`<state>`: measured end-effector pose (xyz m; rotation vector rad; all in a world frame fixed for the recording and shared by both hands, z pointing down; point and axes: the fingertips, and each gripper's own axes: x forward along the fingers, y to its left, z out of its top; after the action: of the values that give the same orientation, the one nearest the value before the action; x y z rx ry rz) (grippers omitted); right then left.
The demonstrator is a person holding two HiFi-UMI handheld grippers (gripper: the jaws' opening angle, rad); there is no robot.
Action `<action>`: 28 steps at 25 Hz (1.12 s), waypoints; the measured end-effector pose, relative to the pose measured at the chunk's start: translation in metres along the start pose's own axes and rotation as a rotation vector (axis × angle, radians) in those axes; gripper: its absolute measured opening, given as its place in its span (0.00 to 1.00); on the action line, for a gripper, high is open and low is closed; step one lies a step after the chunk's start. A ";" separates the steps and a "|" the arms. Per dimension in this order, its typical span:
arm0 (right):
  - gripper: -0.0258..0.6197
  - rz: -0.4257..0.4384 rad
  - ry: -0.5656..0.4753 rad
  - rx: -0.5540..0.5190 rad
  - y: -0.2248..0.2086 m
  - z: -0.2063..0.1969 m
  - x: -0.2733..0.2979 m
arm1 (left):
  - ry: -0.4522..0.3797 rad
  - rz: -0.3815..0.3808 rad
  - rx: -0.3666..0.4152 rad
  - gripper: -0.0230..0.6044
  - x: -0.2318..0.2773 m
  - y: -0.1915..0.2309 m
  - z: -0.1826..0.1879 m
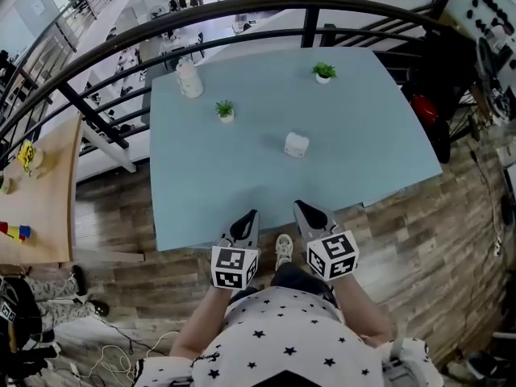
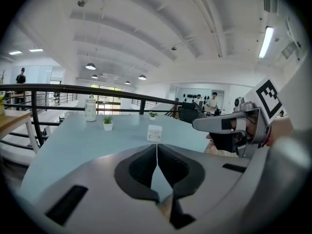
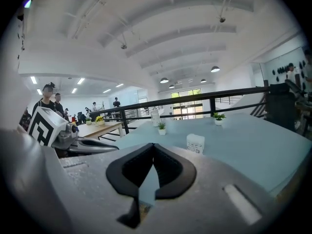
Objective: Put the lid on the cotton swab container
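A small white cotton swab container (image 1: pixel 297 144) stands near the middle of the light blue table (image 1: pixel 363 135). It also shows ahead in the left gripper view (image 2: pixel 154 133) and the right gripper view (image 3: pixel 195 143). I cannot make out a separate lid. My left gripper (image 1: pixel 249 218) and right gripper (image 1: pixel 303 210) hover side by side over the table's near edge, well short of the container. The left gripper (image 2: pixel 157 152) has its jaws closed together with nothing between them. The right gripper (image 3: pixel 153 156) is likewise shut and empty.
Two small potted plants (image 1: pixel 226 110) (image 1: pixel 323 72) and a white bottle (image 1: pixel 189 79) stand on the far half of the table. A black railing (image 1: pixel 242 22) runs behind the table. A wooden table (image 1: pixel 40 192) is to the left. The floor is wood.
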<state>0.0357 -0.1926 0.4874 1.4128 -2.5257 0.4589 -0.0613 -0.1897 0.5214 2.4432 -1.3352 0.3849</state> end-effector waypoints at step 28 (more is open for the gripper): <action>0.05 0.007 -0.095 -0.057 0.106 -0.034 -0.091 | -0.077 -0.023 0.001 0.04 -0.126 -0.028 -0.040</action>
<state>-0.0067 -0.0566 0.4716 1.4387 -2.5964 0.3255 -0.1065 -0.0633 0.5052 2.4949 -1.3359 0.2884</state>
